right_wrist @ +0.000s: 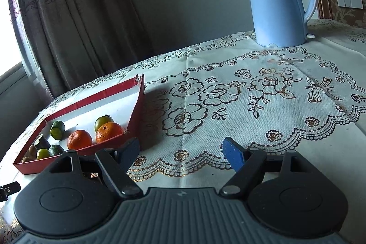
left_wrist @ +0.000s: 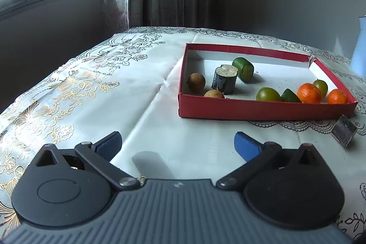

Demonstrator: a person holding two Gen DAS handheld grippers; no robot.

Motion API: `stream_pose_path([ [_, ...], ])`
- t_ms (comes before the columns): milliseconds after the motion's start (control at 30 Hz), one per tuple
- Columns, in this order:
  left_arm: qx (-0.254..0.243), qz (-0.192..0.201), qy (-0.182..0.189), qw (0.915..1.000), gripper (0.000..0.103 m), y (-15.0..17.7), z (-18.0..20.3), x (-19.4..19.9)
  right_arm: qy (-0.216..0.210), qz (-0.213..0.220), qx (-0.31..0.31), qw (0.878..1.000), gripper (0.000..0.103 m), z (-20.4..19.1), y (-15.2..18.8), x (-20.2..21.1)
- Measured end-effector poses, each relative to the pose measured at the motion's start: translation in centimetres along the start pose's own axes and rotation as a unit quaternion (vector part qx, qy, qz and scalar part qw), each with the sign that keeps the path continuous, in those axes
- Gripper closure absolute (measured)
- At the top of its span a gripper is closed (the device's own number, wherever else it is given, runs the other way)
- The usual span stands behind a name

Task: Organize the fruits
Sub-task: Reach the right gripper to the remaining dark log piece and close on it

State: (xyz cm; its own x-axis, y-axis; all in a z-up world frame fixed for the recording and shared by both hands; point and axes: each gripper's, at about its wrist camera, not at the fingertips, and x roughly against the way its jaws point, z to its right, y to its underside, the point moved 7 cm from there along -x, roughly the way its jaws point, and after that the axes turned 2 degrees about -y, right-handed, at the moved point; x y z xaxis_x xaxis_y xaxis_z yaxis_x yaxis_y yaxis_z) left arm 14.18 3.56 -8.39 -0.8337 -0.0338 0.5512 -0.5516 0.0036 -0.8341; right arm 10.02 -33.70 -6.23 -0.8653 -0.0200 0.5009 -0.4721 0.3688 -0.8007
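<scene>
Red cardboard tray sits on the counter with the fruit already inside: two oranges, green round fruits, two brown ones at its left end, a green cylinder piece on its side and a dark cylinder upright beside it. One dark block lies outside, just off the tray's near right corner. Left gripper low over bare cloth short of the tray, angled down, jaws spread fully wide, nothing between them. Right gripper off the tray's right corner, also tilted down, jaws partly apart and empty. Blue kettle stands at the far edge of the counter.
</scene>
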Motion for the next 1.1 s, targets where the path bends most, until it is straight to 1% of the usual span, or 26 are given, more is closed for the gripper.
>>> stream_pose_path([
  [67, 0.005, -0.013, -0.002, 0.9999, 0.0, 0.2, -0.3, -0.3, 0.005, 0.003, 0.012, 1.0, 0.023, -0.3, 0.1, 0.2],
  [167, 0.011, -0.018, 0.005, 0.9998, 0.0, 0.3, -0.5, -0.3, 0.007, 0.004, 0.036, 0.999, 0.023, -1.4, 0.5, 0.8],
  [233, 0.011, -0.02, 0.004, 0.9997, 0.0, 0.4, -0.5, -0.4, -0.003, 0.001, 0.059, 0.998, 0.023, -2.8, 1.0, 1.2],
  [300, 0.008, -0.017, 0.003, 0.9998, 0.0, 0.4, -0.4, -0.3, -0.017, -0.003, 0.094, 0.995, 0.023, -4.6, 1.6, 1.6],
  [367, 0.006, -0.014, 0.004, 0.9999, 0.0, 0.4, -0.3, -0.2, -0.033, -0.006, 0.14, 0.99, 0.023, -7.0, 2.4, 1.9],
  [467, 0.006, -0.015, 0.008, 0.9998, 0.0, 0.4, -0.3, -0.2, -0.053, -0.009, 0.172, 0.984, 0.023, -9.2, 2.9, 2.0],
  [633, 0.012, -0.02, 0.015, 0.9996, 0.0, 0.5, -0.3, -0.4, -0.056, -0.021, 0.203, 0.977, 0.023, -11.1, 3.3, 1.1],
  [900, 0.017, -0.021, 0.018, 0.9995, 0.0, 0.5, -0.4, -0.4, -0.058, -0.049, 0.232, 0.97, 0.023, -12.9, 4.1, -0.7],
  [1100, 0.02, -0.021, 0.023, 0.9993, 0.0, 0.5, -0.4, -0.4, -0.059, -0.064, 0.239, 0.967, 0.023, -13.6, 4.4, -1.8],
])
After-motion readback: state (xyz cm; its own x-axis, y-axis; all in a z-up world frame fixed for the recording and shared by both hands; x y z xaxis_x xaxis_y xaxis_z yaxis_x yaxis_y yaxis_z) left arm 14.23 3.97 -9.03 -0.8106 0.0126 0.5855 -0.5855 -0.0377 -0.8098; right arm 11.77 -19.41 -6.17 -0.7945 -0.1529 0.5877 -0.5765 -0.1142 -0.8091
